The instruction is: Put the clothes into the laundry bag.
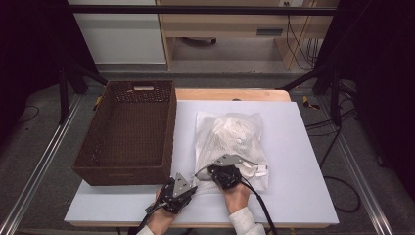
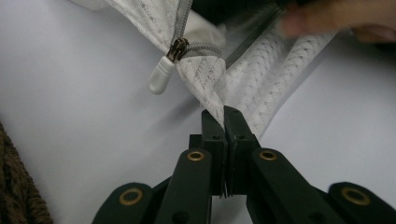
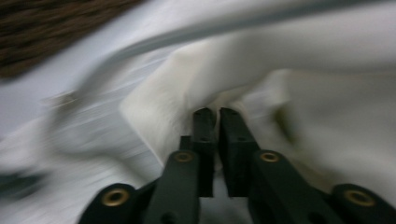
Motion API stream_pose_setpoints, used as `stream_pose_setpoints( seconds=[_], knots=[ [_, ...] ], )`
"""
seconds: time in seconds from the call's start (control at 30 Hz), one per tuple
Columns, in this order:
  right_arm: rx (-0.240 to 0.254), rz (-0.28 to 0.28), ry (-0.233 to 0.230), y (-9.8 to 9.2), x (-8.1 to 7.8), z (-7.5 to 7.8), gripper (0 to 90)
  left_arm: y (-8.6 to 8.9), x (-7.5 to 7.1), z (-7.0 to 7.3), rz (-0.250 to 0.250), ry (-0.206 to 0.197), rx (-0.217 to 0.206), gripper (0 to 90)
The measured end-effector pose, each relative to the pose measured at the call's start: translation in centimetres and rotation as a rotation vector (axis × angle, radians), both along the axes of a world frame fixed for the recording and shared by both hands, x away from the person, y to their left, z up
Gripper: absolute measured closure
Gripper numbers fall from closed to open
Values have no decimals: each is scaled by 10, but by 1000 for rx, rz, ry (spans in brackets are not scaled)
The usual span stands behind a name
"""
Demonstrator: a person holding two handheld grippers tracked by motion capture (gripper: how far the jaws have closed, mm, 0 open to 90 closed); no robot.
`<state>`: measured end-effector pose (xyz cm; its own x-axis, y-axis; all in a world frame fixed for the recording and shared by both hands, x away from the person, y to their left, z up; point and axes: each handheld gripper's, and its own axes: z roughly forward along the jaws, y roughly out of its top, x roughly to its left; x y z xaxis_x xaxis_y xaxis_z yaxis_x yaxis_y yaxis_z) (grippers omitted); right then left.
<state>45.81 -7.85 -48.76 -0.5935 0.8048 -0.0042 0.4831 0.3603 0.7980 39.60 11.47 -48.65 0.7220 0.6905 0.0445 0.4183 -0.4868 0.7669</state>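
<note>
Left gripper (image 2: 224,114): nearest, by the bench's front edge; its jaws are clenched on a corner of the mesh laundry bag (image 1: 230,134), pinching the lace fabric just below the zipper's end.
Zipper pull (image 2: 162,74): white, hanging beside the pinched corner, just clear of the left jaws; the zipper behind it gapes apart, so the bag's mouth looks already unzipped.
Right gripper (image 3: 217,114): a little farther in, at the bag's near end; the jaws are almost together and pushed into the pale cloth (image 3: 327,93) inside the bag. Blur keeps me from telling whether they grip it.
Mesh laundry bag: lies mid-bench on the white sheet, full, reaching toward the far edge.
Wicker basket (image 1: 169,127): along the bench's left edge, with nothing visible inside.
Progress: my judgement is that opening is done and emptying has barely begun; the cloth is inside, and pulling it out, perhaps to the basket, remains.
</note>
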Motion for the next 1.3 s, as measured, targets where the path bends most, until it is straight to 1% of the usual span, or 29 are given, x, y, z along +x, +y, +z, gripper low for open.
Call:
stream_pose_setpoints(
  seconds=[0.03,0.07,0.1,0.13,0.17,0.2,0.23,0.3,0.33,0.4,0.47,0.53,0.57,0.6,0.63,0.7,0.73,0.77,0.8,0.87,0.93,0.97,1.03,1.1,1.17,1.2,1.23,1.27,1.3],
  knots=[
    [-35,-44,-25,-3,5,1,883,-1,-1,0,-2,-1,-2,877],
    [-40,-80,-18,-8,11,0,900,-1,-1,0,-5,-2,4,877],
    [-10,-108,-1,-12,15,1,900,-1,-1,0,-6,-3,7,877],
    [-7,-119,-5,-14,17,1,900,-1,-1,0,-6,-3,6,877],
    [-1,-118,-4,-15,16,1,897,0,0,0,-8,-2,2,877],
    [-7,-95,-8,-14,14,1,857,0,0,0,-6,-2,-3,877],
    [-2,-80,-10,-14,11,2,805,0,0,0,-9,0,-3,877],
    [24,-30,-11,-16,2,7,710,0,0,-1,-6,-4,-3,876],
    [45,9,-29,-20,-8,15,664,0,0,-1,-6,-6,-2,876],
    [43,24,-66,-30,-20,26,608,-1,0,-1,-6,-6,-2,876],
    [51,24,-88,-45,-31,34,574,0,0,-1,-4,-4,-4,876],
    [48,-7,-99,-66,-43,35,563,0,0,-1,-5,-2,-2,876],
    [36,-21,-101,-72,-46,33,565,0,1,-1,-5,-1,-3,876],
    [8,-45,-89,-80,-47,29,577,0,1,-1,-4,0,-3,876],
    [0,-56,-82,-85,-47,26,593,0,1,-1,-4,0,-3,876],
    [-1,-81,-44,-91,-41,17,632,-1,1,-1,-2,0,-3,876],
    [-12,-83,-39,-92,-37,14,649,-1,1,0,-1,1,-3,876],
    [-21,-92,-32,-90,-32,12,656,-1,1,0,1,4,-4,876],
    [-26,-94,-20,-86,-28,11,688,-1,1,0,1,5,-6,876],
    [-51,-87,-23,-79,-21,11,771,-2,1,1,-5,11,-6,877],
    [-71,-94,-20,-70,-12,12,834,-4,1,2,-9,11,2,877],
    [-66,-86,-21,-66,-6,13,853,-4,1,3,-14,14,2,878],
    [-45,-91,-15,-58,2,15,865,-4,2,3,-21,19,7,878],
    [-43,-103,-5,-53,9,14,869,-3,2,3,-24,24,12,880],
    [-45,-128,-7,-55,18,12,873,-2,1,3,-27,26,18,882],
    [-26,-156,-8,-59,23,10,874,-1,1,4,-31,29,26,882],
    [-22,-185,-11,-62,26,10,875,0,0,4,-31,29,25,882],
    [-35,-218,-24,-65,28,9,876,1,0,4,-33,32,25,882],
    [-45,-240,-36,-67,30,9,874,2,0,4,-32,33,19,882]
  ],
)
